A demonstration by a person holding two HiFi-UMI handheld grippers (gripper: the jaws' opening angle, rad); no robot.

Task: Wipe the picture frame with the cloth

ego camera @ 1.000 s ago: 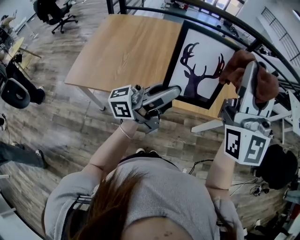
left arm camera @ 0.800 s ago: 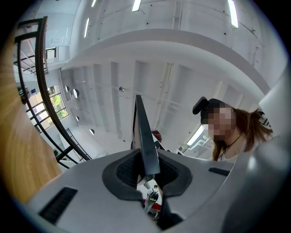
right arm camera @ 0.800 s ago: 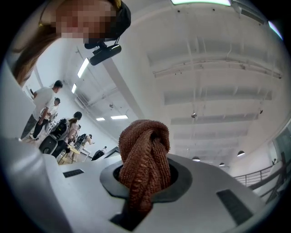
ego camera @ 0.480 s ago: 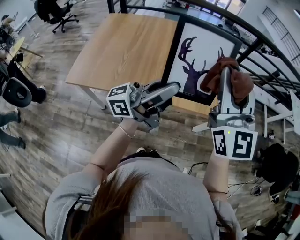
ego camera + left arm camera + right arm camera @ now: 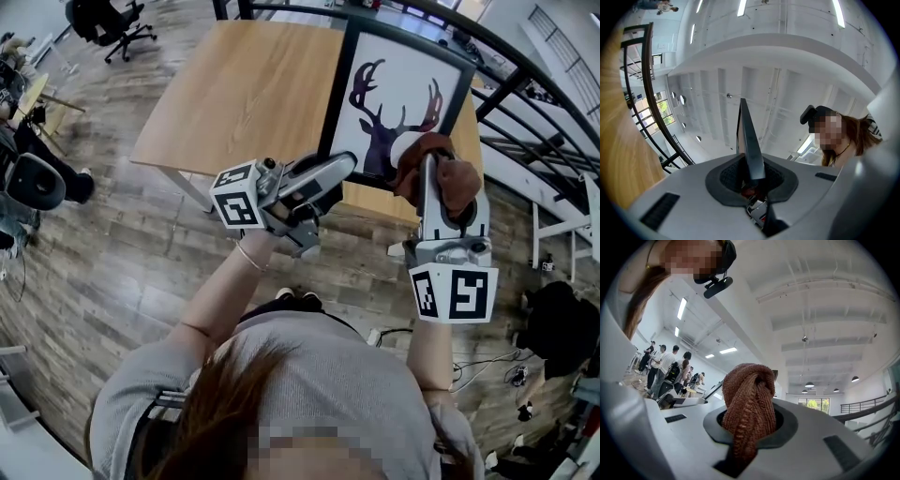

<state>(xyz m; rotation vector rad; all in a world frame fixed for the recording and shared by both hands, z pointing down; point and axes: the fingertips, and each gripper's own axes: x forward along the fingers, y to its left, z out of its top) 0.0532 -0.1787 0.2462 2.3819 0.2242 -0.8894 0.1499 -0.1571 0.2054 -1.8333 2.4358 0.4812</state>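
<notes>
Picture frame gripped, cloth at its lower corner

Our left gripper has its jaws nipped almost together on the frame's thin dark edge, at the frame's 7 o'clock. Our right gripper clamps the bunched brown cloth over the frame's 5 o'clock corner; we cannot tell whether it touches. The frame, with its deer print, stands on the wooden table at our 1 o'clock.

cloth: rust-brown knit | picture frame: black, deer silhouette
</notes>
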